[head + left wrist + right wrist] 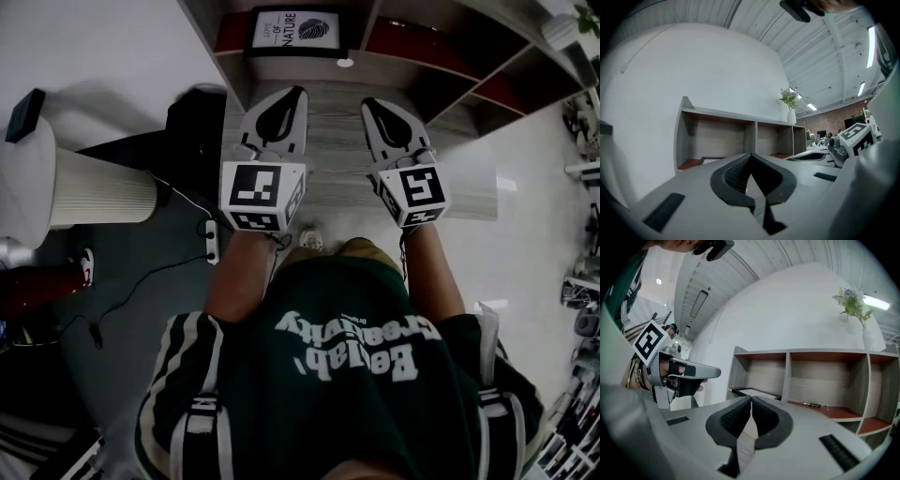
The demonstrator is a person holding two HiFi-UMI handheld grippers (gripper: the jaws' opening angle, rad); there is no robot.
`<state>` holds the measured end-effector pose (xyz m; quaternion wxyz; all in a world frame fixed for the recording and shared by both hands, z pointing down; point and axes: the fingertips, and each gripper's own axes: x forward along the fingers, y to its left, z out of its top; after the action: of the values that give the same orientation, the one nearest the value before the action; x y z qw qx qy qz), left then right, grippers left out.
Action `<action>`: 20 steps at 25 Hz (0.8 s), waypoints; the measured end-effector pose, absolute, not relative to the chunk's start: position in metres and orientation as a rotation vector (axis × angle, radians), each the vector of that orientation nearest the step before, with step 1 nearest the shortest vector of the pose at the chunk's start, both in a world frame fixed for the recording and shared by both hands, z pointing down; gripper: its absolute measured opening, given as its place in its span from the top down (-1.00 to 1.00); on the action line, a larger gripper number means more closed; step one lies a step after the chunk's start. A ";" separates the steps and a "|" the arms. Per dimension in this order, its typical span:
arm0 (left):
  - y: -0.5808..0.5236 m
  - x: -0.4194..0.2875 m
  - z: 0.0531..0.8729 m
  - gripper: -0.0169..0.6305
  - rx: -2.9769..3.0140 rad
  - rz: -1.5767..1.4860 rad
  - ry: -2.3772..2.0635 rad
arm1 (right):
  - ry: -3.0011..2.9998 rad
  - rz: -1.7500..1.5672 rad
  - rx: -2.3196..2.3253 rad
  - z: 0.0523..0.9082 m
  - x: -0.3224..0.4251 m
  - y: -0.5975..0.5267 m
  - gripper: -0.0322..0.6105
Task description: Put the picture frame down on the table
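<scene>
The left claw (296, 94) and right claw (369, 103) hover over the desk (328, 164), both closed on nothing. The picture frame (295, 30) sits in the shelf's (394, 67) left cubby. It is likely light, rigid and breakable, so best pinched by its border.

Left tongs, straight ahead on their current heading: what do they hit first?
Most likely the picture frame lying in the shelf's left compartment; the shut left tongs aim at it over the table. Height is unclear, so they could pass above it and meet the back panel instead.
</scene>
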<state>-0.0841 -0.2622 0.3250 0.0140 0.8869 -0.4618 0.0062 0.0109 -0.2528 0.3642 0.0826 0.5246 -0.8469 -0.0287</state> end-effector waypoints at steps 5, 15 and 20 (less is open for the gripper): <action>-0.233 -0.087 0.316 0.89 2.789 0.026 -1.533 | -2.549 -0.134 1.579 0.353 0.015 -0.229 0.79; -0.135 -0.049 0.319 0.89 2.855 0.090 -1.627 | -2.562 -0.099 1.580 0.362 0.058 -0.131 0.79; -0.080 -0.039 0.328 0.89 2.842 0.115 -1.628 | -2.593 -0.103 1.585 0.368 0.069 -0.074 0.79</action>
<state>-0.0388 -0.0796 0.3280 -0.0679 0.8652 -0.4956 0.0351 0.0689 -0.0744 0.3679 0.0502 0.5207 -0.8516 -0.0337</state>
